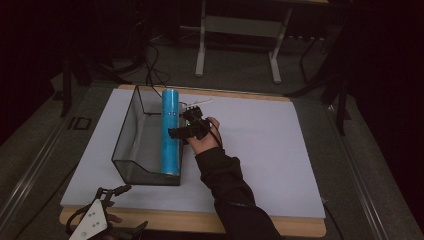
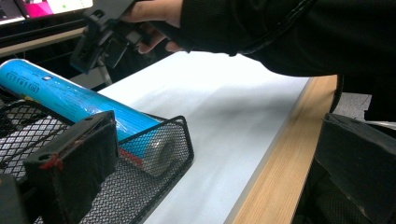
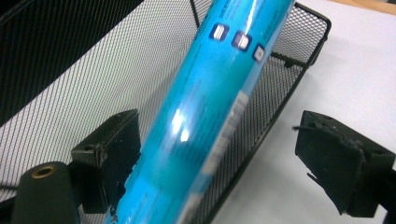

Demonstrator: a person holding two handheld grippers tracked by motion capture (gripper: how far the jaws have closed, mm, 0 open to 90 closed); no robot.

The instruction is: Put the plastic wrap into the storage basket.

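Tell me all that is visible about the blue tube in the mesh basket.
The blue tube is a long, glossy cylinder with small square white icons and fine print near its far end. It lies slanted in the black wire-mesh basket: its near end rests low at the basket's near corner, and its far end rises above the rim. The right gripper is beside it with open jaws, one on each side of it.

Right arm: dark sleeve [image 1: 235, 195] reaches forward from the table's near edge toward its middle.
Right hand: bare hand [image 1: 205, 140] wraps the right gripper [image 1: 186, 124] from behind, wrist straight.
Right gripper: jaws stand wide apart, pads pressing on nothing.
Left gripper: left gripper [image 1: 107, 200] rests at the table's near left corner, grey plate up, jaws pointing forward.
Left jaws: spread apart, nothing between them.
Left hand: fingers barely visible beneath the plate.
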